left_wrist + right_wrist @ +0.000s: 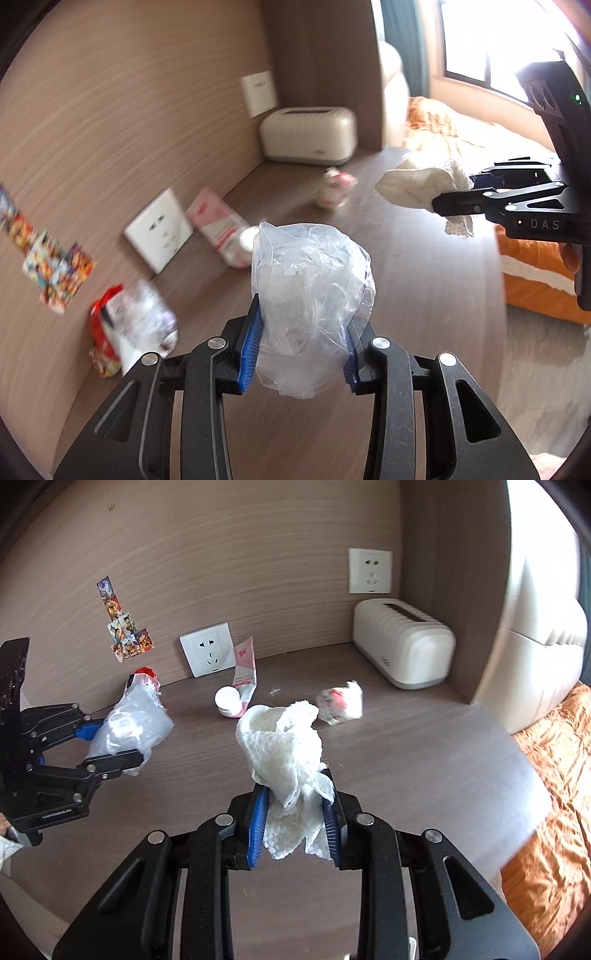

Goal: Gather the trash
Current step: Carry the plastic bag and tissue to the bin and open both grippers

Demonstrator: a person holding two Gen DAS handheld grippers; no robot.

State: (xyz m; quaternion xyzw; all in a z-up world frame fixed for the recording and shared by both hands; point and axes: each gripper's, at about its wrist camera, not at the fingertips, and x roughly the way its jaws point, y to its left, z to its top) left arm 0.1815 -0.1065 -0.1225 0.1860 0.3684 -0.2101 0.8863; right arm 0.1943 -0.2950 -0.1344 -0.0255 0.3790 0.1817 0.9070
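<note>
My left gripper (301,345) is shut on a crumpled clear plastic bag (310,295) and holds it above the brown desk (424,295). It also shows in the right wrist view (107,746) with the bag (133,725). My right gripper (293,821) is shut on a crumpled white paper towel (284,746); it appears in the left wrist view (458,194) with the towel (417,182). On the desk lie a red-and-white snack wrapper (125,332), a pink tube with a white cap (240,686) and a small crumpled red-and-white wrapper (341,701).
A cream tissue box (404,646) stands in the back corner. Wall sockets (208,653) and stickers (123,627) are on the back panel. A bed with an orange cover (554,794) lies right of the desk.
</note>
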